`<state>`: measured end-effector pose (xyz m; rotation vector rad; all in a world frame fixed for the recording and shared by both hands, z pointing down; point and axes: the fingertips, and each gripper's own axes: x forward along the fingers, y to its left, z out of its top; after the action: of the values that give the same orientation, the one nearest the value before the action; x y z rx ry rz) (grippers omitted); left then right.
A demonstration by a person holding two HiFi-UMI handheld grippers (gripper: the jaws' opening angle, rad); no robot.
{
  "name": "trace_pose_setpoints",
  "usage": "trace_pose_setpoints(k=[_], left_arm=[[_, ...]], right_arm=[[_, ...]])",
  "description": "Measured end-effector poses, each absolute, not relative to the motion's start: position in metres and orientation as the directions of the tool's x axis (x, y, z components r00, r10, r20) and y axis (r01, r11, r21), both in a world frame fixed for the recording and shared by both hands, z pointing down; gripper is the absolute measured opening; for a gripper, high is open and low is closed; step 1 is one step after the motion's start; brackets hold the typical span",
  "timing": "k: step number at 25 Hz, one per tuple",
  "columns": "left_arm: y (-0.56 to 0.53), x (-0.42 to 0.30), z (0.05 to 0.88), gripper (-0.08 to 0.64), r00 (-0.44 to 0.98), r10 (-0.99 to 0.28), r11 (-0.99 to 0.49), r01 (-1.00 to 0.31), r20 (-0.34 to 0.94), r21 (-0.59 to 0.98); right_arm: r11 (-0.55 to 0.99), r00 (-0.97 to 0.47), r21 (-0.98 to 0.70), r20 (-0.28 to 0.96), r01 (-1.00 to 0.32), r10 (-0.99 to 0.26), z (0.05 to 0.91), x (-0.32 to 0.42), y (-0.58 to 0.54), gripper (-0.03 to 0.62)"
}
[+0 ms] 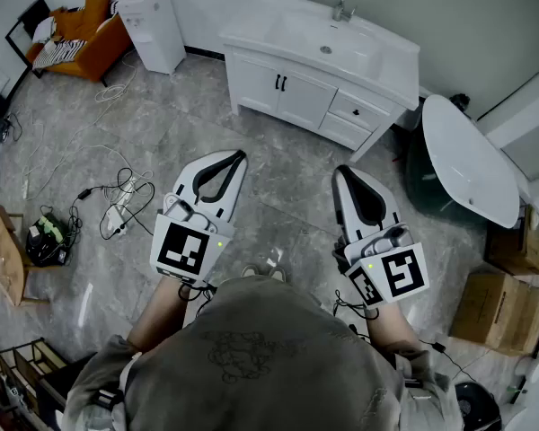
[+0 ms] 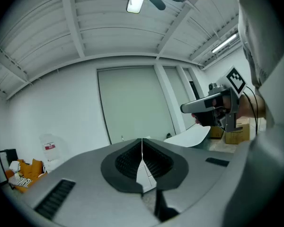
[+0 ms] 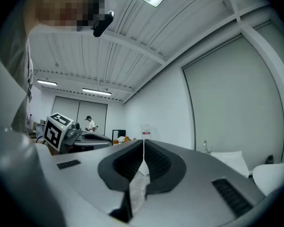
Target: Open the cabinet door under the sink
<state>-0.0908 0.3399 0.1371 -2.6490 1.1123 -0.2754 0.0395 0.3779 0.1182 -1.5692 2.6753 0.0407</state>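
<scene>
Right now the cabinet door sits closed under the sink, at the far end of the floor from where I hold the rig. Its pair of dark handles stands close together at the seam between the two doors, with drawers just to the right under the same counter.

Both tools are well apart from the cabinet. The left gripper points roughly at the doors and the right gripper more toward the drawers. In their own views, the jaws of the left gripper and of the right gripper are clenched together on nothing.

My worry is the handles. They are thin and nearly touching, so a slightly off approach could catch both or the wrong one. Arriving with the jaws clenched would only bump the door. The bathtub beside the cabinet crowds the right side, and cables lie on the floor to my left.
</scene>
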Motion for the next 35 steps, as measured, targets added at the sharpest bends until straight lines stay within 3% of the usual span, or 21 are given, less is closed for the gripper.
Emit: trace_pose_setpoints(k=[35], left_arm=[[0.347,-0.02,0.161,0.02,0.659,-0.744,-0.655,-0.684,0.111,-0.321]], right_arm=[[0.584,-0.585,-0.074,-0.004,-0.808,-0.811,0.16,0.093,0.382,0.031]])
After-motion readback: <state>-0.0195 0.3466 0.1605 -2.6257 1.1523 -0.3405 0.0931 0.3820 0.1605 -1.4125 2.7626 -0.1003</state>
